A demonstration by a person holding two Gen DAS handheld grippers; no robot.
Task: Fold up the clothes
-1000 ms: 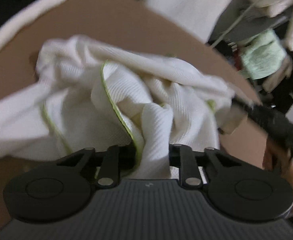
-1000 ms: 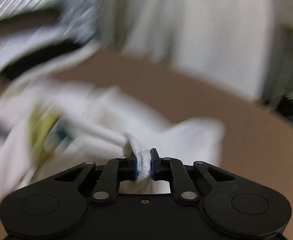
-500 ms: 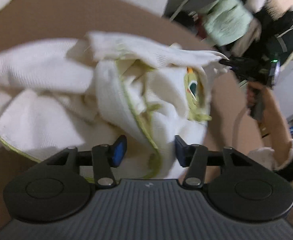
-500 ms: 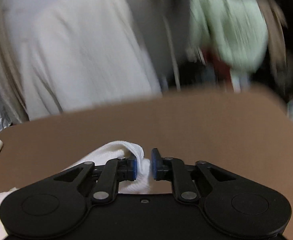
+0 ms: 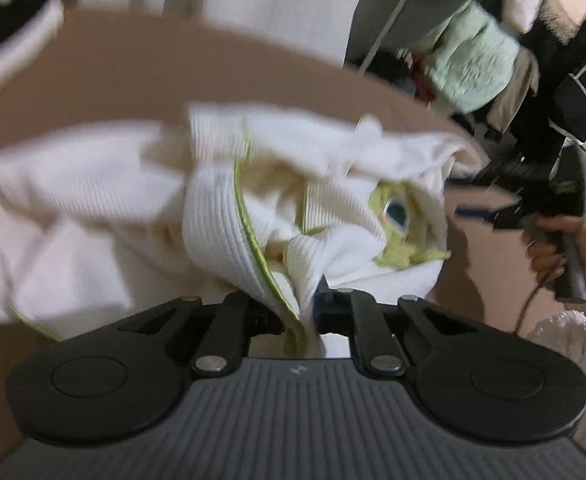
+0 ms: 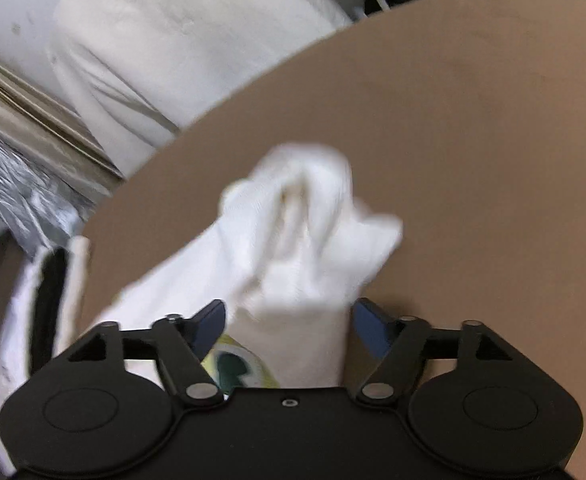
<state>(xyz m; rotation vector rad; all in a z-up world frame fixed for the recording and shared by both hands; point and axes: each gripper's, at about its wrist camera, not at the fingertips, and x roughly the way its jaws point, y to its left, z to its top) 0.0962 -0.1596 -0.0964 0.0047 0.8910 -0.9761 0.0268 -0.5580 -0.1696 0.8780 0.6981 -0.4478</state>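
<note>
A crumpled white ribbed garment point(image 5: 221, 216) with green trim and a green print point(image 5: 397, 212) lies on the brown table point(image 5: 173, 72). My left gripper point(image 5: 299, 312) is closing, and its pads pinch a green-edged fold at the garment's near side. In the right wrist view a bunched end of the same garment point(image 6: 305, 240) lies on the table point(image 6: 473, 120) between the jaws of my right gripper point(image 6: 289, 320). Those jaws are opening wide, and the blue pads stand clear of the cloth. The left wrist view shows the right gripper point(image 5: 469, 196) at the garment's right end.
A hand point(image 5: 553, 252) holds the right gripper's handle. Pale cloth point(image 5: 273, 8) hangs beyond the table's far edge. A mint-green garment point(image 5: 473, 64) and dark clothes are piled at the upper right. A black-and-white item point(image 6: 49, 280) and silver foil point(image 6: 9, 176) sit off the table's left edge.
The left jaws opened, then closed again on the green-trimmed fold. The right jaws, shut on white cloth before, have spread wide and released it, and the right view has rolled and swung.
</note>
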